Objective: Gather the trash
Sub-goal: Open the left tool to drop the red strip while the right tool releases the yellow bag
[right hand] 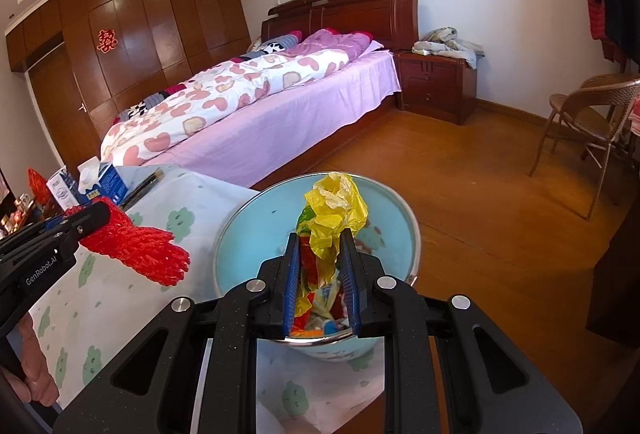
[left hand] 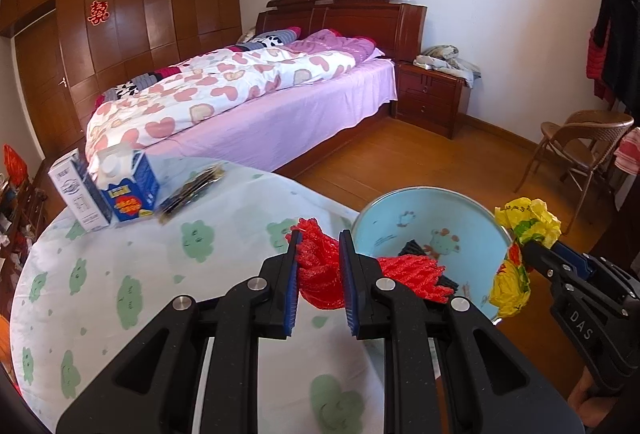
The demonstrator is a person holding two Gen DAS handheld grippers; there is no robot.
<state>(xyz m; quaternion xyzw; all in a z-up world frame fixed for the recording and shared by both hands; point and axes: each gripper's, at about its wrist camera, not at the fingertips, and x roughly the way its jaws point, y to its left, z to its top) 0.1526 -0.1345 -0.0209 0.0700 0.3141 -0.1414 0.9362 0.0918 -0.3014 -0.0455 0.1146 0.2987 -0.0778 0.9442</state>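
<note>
Trash is pinched in both of my tongs: my left gripper (left hand: 318,266) is clamped on a red foam net (left hand: 320,270) just beside the rim of the light blue bin (left hand: 400,210), and my right gripper (right hand: 320,266) is clamped on a crumpled yellow plastic bag (right hand: 334,210) held over the bin's mouth. Something red and something dark already lie inside. On the round table (left hand: 160,254), with its cloud-print cloth, a blue and white carton (left hand: 128,190), a white box (left hand: 76,194) and a dark wrapper (left hand: 192,190) are well apart from the bin, not yet collected. As I judge it, the net could fall on the cloth if I let go now (it hangs partly outside the rim), the light bag may cling to my pads, and a knock against the bin, which looks to stand by the table's edge, could tip it toward the floor.
</note>
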